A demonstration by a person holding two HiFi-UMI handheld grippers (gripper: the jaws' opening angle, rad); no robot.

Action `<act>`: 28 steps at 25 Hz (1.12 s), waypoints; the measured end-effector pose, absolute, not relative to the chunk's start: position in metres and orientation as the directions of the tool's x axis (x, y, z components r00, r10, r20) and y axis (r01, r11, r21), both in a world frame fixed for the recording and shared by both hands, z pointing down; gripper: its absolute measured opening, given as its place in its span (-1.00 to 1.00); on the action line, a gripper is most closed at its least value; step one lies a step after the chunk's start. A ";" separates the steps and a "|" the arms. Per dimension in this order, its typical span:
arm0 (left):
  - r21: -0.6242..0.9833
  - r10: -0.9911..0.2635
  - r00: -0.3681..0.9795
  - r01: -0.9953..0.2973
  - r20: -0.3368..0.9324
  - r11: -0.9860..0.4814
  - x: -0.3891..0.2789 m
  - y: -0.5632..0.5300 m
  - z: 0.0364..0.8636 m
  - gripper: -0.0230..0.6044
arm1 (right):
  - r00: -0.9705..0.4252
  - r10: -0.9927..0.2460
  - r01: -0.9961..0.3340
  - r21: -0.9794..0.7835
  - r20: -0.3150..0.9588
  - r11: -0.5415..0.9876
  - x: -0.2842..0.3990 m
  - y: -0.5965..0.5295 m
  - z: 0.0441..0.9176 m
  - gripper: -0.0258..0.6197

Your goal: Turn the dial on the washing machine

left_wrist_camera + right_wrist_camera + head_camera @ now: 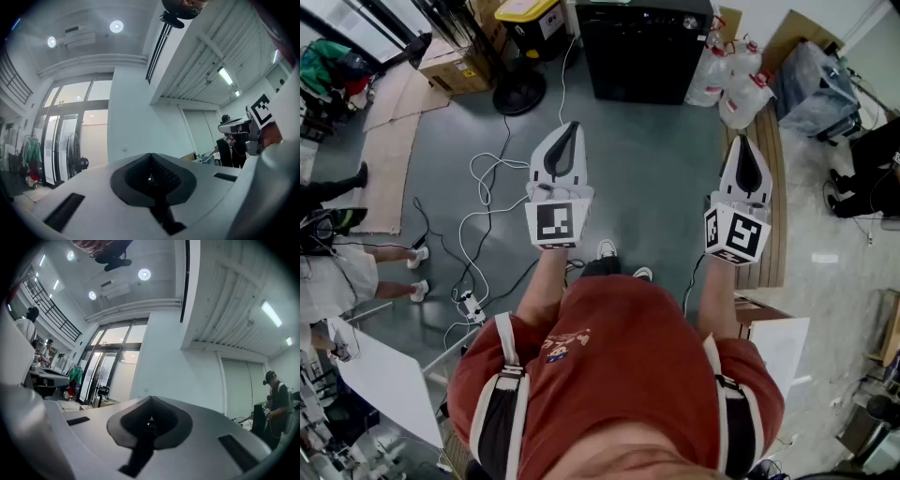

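Observation:
A black boxy appliance [642,47], seemingly the washing machine, stands on the floor at the far side in the head view. A small round knob [690,22] sits at its top right corner. My left gripper [571,128] and right gripper [744,142] are held side by side in front of the person's body, well short of the appliance. Each has its white jaws pressed together with nothing between them. In the left gripper view my left gripper [151,157] points up at a white wall and ceiling. My right gripper [150,400] does the same in the right gripper view.
White cables [483,202] and a power strip [471,307] trail over the grey floor at left. A fan base [519,94] and cardboard boxes [455,67] lie far left. Plastic jugs [733,82] and a wooden board [769,202] are at right. People stand at both sides.

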State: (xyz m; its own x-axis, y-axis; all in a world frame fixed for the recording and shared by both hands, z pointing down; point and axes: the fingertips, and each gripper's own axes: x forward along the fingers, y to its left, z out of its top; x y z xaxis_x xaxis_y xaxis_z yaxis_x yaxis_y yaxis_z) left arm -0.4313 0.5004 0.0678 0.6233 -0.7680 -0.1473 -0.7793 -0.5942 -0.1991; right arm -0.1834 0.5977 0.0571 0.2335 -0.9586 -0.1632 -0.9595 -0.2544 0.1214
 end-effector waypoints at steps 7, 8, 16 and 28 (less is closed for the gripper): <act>-0.189 -0.767 0.625 -0.778 -0.145 -0.598 -0.439 0.475 0.073 -0.90 | 0.238 -0.961 -0.958 0.126 -0.145 -0.256 -0.192 0.574 0.065 -0.90; -0.185 -0.766 0.626 -0.778 -0.146 -0.600 -0.440 0.472 0.073 -0.90 | 0.237 -0.961 -0.959 0.127 -0.142 -0.255 -0.194 0.571 0.067 -0.90; -0.186 -0.768 0.624 -0.779 -0.142 -0.599 -0.455 0.434 0.081 -0.90 | 0.225 -0.965 -0.963 0.119 -0.136 -0.242 -0.212 0.531 0.074 -0.90; -0.177 -0.781 0.609 -0.792 -0.143 -0.585 -0.488 0.373 0.092 -0.90 | 0.200 -0.969 -0.974 0.082 -0.145 -0.213 -0.246 0.463 0.084 -0.90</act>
State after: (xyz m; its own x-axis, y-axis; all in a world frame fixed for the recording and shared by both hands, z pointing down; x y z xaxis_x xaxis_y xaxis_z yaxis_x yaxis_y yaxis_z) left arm -0.4881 0.3732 0.0917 0.6086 -0.7806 -0.1426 -0.7916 -0.5848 -0.1771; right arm -0.2458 0.4629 0.0836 0.1998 -0.9691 -0.1445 -0.9736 -0.2130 0.0817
